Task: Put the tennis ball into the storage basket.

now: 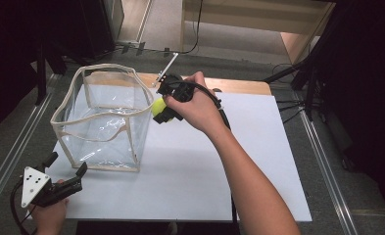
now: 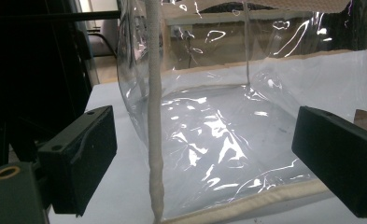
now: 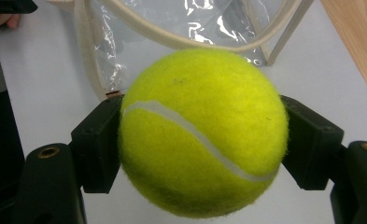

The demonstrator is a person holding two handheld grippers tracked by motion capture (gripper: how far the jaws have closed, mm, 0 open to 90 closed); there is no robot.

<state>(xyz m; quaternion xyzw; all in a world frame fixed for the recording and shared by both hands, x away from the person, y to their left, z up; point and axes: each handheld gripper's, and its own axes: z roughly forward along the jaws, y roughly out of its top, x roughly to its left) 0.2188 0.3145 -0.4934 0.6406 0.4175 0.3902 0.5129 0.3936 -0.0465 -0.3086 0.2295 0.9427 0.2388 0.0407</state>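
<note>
White tabletop [image 1: 190, 166] carries everything we log. Near its front-left corner, our left gripper [image 1: 65, 171] rests with jaws spread, nothing between them, facing the clear bag [image 1: 104, 120] standing on the table's left side. Just beside the bag's right wall, our right gripper [image 1: 166, 110] hangs clenched around the tennis ball [image 3: 203, 133].

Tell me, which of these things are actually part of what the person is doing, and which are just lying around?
Likely in use:
- tennis ball, clamped in the right gripper
- clear bag, standing open beside it
- left gripper, open near the bag's corner

Just lying about:
- wooden board under the white sheet
- cables on the floor
</note>
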